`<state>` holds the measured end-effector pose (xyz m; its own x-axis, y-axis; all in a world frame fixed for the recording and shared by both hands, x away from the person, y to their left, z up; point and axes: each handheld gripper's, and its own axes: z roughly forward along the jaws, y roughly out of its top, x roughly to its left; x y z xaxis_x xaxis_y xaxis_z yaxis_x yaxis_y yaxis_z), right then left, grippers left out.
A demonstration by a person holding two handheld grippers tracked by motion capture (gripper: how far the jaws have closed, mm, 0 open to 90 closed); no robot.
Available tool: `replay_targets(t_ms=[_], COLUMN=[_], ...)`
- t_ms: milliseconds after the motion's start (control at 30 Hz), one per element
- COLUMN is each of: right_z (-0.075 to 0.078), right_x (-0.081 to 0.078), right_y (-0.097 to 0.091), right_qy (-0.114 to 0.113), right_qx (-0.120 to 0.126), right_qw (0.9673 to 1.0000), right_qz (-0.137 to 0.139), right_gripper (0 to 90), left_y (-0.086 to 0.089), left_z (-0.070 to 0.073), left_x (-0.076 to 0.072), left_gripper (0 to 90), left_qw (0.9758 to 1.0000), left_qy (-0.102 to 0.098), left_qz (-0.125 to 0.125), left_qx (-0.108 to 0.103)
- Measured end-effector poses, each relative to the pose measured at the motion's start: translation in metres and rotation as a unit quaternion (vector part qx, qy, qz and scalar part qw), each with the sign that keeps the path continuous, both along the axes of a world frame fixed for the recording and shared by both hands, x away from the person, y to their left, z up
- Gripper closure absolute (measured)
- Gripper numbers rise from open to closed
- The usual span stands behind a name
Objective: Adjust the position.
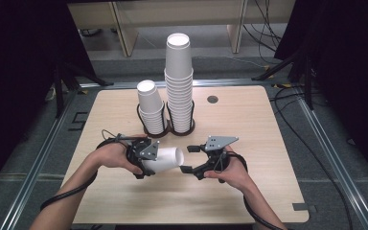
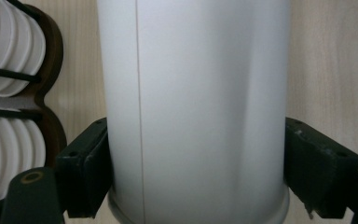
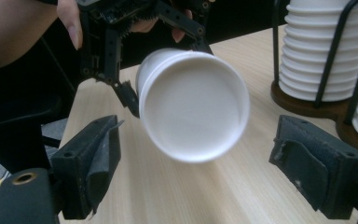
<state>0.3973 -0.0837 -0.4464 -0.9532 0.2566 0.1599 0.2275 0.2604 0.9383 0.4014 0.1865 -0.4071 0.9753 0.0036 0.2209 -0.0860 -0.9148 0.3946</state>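
A white paper cup lies on its side above the table, base end pointing right. My left gripper is shut on it near its rim. In the left gripper view the cup stands between both pads, which press its sides. My right gripper is open just right of the cup, its jaws pointing left at the base. Seen from the right gripper view, the cup's round base faces the camera between the spread pads, with the left gripper behind it.
Two stacks of white cups stand in dark wire holders at the table's middle back: a short one and a tall one. A round hole lies at the back right. The wooden tabletop has free room in front.
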Motion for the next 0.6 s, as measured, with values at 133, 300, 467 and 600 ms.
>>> replay_targets(t_ms=[133, 300, 467, 600], right_z=[0.002, 0.002, 0.002, 0.000], right_x=[0.001, 0.002, 0.004, 0.004], right_y=[0.007, 0.014, 0.018, 0.021], right_qy=[0.004, 0.011, 0.006, 0.011], right_qx=[-0.001, 0.002, 0.002, 0.004], right_qw=[0.9999, 0.9997, 0.9998, 0.9995], right_qz=[0.012, 0.020, 0.021, 0.030], right_gripper=[15.7, 15.7, 15.8, 16.7], left_y=[-0.002, -0.003, -0.003, -0.003], left_z=[-0.001, -0.001, -0.001, 0.000], left_x=[-0.001, -0.002, -0.003, -0.003], left_gripper=[17.1, 17.1, 17.1, 17.1], left_qw=[1.0000, 1.0000, 0.9999, 0.9998], left_qy=[0.001, 0.000, 0.001, 0.001], left_qz=[-0.005, -0.007, -0.010, -0.015], left_qx=[-0.002, -0.006, -0.011, -0.016])
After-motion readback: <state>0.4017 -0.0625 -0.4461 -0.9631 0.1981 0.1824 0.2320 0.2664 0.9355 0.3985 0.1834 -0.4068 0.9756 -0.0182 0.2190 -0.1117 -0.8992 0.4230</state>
